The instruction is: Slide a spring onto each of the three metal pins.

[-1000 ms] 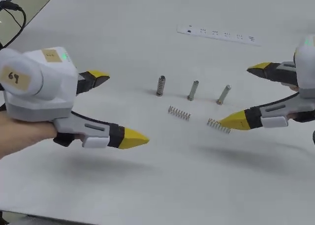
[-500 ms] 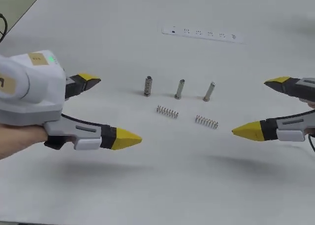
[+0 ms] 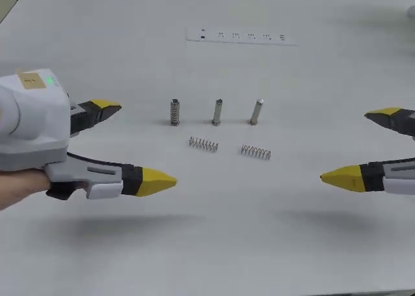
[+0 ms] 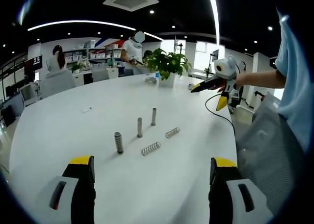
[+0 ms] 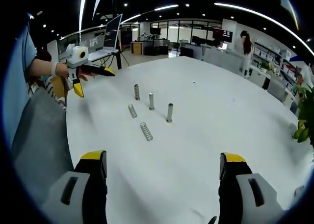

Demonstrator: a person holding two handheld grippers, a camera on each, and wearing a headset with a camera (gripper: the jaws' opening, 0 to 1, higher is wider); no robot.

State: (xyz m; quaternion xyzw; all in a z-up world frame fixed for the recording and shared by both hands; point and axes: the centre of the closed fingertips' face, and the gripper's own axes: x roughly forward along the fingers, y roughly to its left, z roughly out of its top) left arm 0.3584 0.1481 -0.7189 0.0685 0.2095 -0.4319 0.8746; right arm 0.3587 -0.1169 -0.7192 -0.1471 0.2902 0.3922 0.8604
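Standing in a row on the white table, three upright grey metal pins were seen in the head view — the leftmost pin sleeved by a spring, two loose coil springs laid just before them. The yellow-tipped left gripper and right gripper were held spread. In the left gripper view, then the right gripper view, the pins were framed between parted jaws.
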